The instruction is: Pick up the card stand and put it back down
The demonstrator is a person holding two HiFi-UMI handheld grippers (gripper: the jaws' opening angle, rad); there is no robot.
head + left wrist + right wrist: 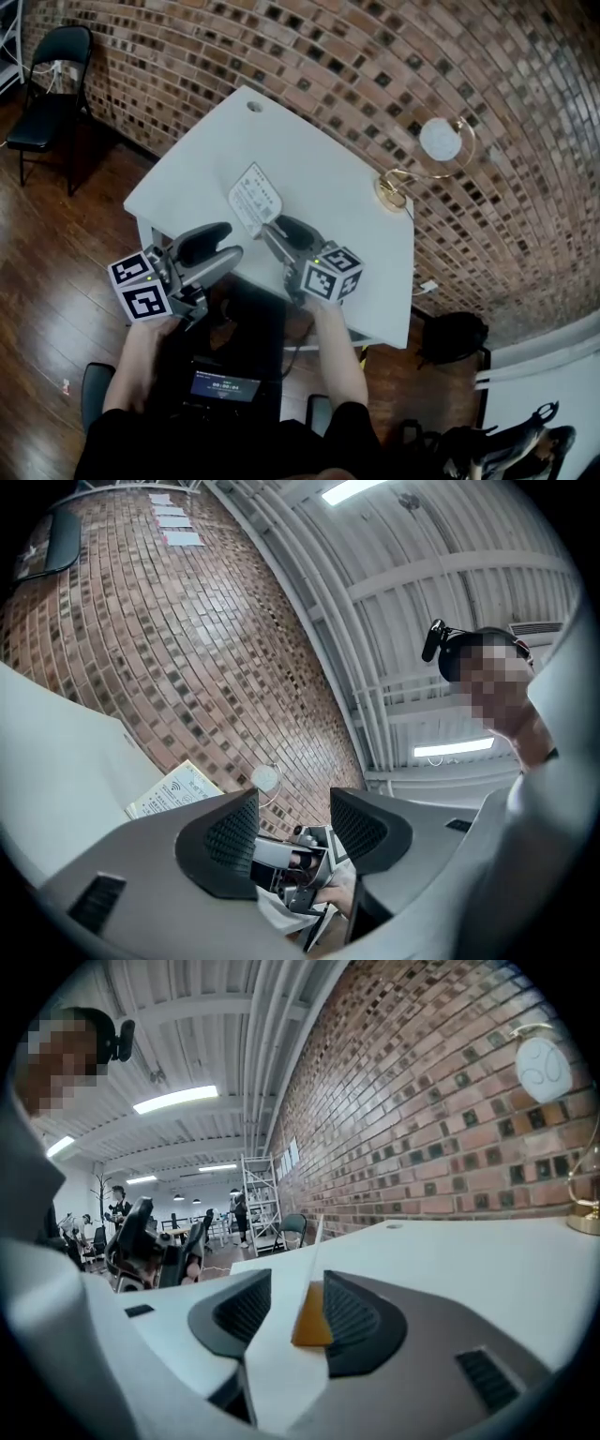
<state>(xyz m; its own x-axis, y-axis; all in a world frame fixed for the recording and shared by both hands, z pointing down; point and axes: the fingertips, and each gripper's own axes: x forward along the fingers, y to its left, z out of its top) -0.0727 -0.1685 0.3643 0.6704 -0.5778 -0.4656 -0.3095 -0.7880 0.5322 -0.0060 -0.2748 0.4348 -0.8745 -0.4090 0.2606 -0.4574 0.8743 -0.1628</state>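
right gripper [279, 231] level, jaws apart around card stand [255, 199] | left gripper [227, 243] tilted up

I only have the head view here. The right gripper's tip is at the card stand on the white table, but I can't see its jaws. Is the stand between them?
Observer: Yes. The right gripper view shows the card stand edge-on between the jaws of the right gripper.
Operator: Clamped?
Observer: Apparently not. The jaws stand apart, with a clear gap between the stand and the pad at that picture's left.
Operator: And the other one?
Observer: The left gripper is open and empty, angled up at the brick wall.
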